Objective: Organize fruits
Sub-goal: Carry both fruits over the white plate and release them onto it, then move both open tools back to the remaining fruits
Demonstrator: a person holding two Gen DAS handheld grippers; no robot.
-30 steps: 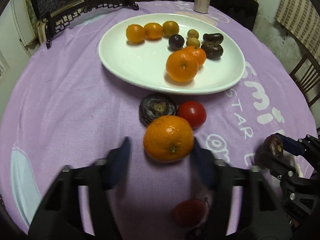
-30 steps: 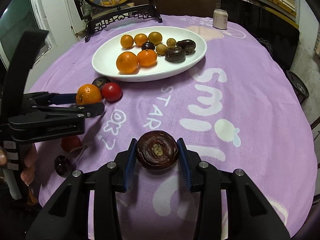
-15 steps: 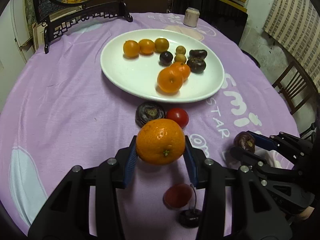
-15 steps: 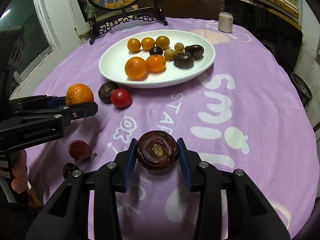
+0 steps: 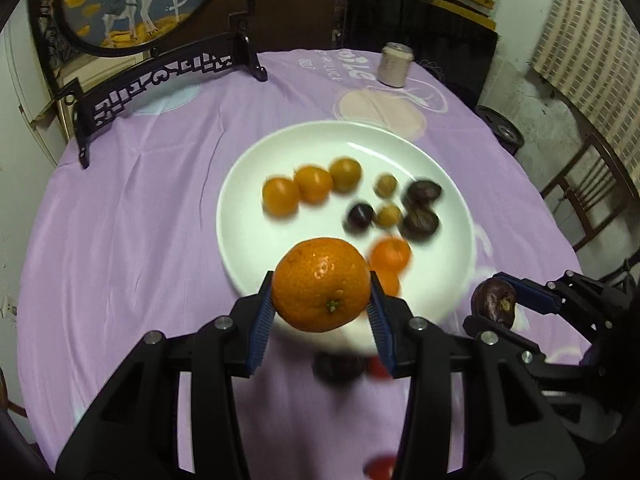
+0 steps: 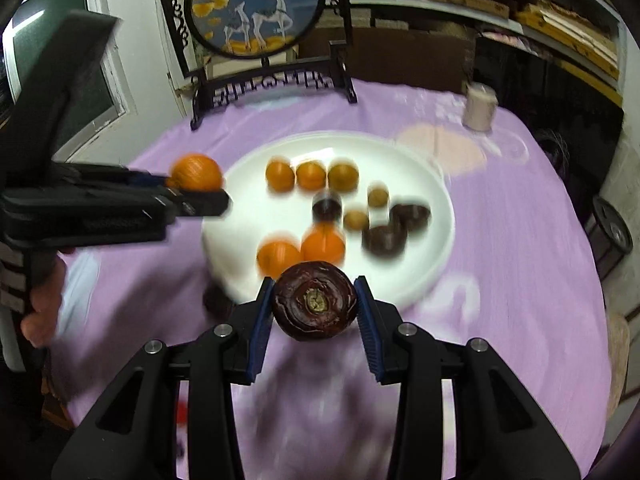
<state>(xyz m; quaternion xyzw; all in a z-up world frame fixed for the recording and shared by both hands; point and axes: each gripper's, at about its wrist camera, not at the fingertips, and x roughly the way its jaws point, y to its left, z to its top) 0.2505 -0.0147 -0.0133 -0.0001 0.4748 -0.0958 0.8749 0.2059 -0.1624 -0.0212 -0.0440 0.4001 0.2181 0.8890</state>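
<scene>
With the orange (image 5: 323,284) pinched between my left gripper (image 5: 322,312) pads and the dark purple fruit (image 6: 315,300) clamped in my right gripper (image 6: 316,320), I judge this the carry step: both hang above the near rim of the white plate (image 5: 248,184). Next I should lower each beside its own kind. That orange is glossy and pebbled; its dark partner is wrinkled, calyx facing me.

Glossy white plate (image 5: 452,216), matt purple cloth (image 5: 132,240), dimpled shiny orange (image 5: 322,284)
</scene>
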